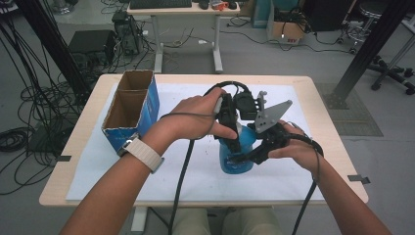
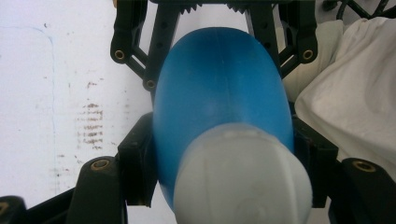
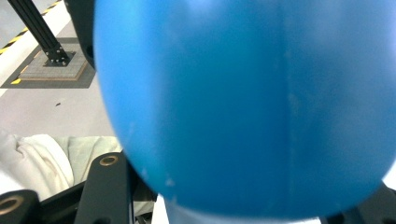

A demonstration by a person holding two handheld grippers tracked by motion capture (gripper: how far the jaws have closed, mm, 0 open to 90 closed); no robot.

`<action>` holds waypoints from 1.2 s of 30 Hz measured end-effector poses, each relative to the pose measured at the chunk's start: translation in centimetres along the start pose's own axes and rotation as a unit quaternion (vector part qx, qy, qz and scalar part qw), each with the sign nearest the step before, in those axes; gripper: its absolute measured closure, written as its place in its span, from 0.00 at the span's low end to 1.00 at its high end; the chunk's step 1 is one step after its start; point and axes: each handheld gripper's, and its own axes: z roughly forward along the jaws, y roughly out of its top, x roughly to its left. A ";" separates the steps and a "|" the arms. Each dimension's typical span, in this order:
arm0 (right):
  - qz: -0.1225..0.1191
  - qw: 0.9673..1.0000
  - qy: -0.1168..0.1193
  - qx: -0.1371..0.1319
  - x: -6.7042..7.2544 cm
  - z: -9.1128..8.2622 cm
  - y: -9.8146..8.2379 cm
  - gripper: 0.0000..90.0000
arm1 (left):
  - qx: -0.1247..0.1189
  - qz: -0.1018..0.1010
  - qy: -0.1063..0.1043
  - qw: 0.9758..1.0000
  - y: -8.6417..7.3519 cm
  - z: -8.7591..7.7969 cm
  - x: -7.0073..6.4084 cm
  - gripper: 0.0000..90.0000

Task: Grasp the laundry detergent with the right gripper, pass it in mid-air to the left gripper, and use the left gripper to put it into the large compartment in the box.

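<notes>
Blue plastic bottle (image 1: pixel 236 155) with a whitish cap (image 2: pixel 243 179), standing near the middle of the worktop (image 1: pixel 78 132) on a white mat (image 1: pixel 191 176), clamped from two sides at once. Left gripper (image 1: pixel 234 138) reaching down from above, jaws closed on the bottle's upper part just under the cap (blue body wedged between both black jaws in the left gripper view). Right gripper (image 1: pixel 249 155) coming in from the right side, jaws closed on the blue body lower down, its grey three-cornered plate tilted above. Left hand (image 1: pixel 195 117) wrapped around its gripper, a pale watch strap (image 1: pixel 143 152) on the wrist; right hand (image 1: pixel 298 149) gripping from the right. Well apart to the left, an open blue cardboard box (image 1: pixel 131 108) with two compartments, standing on the mat's edge.
</notes>
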 end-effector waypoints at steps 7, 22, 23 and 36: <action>0.000 1.000 0.000 0.000 -0.1 0.0 0.0 0.47 | -0.001 -0.001 0.002 1.000 0.0 0.0 0.0 0.41; -0.002 1.000 -0.002 0.002 -0.1 0.1 0.3 0.47 | -0.002 -0.002 0.002 1.000 -0.2 -0.2 0.1 0.41; -0.003 1.000 -0.002 0.002 -0.1 0.1 0.3 0.47 | -0.003 -0.003 0.002 1.000 -0.2 -0.2 0.1 0.41; -0.002 1.000 -0.002 0.003 -0.2 0.2 0.4 0.47 | -0.001 -0.003 0.001 1.000 -0.3 -0.2 0.2 0.41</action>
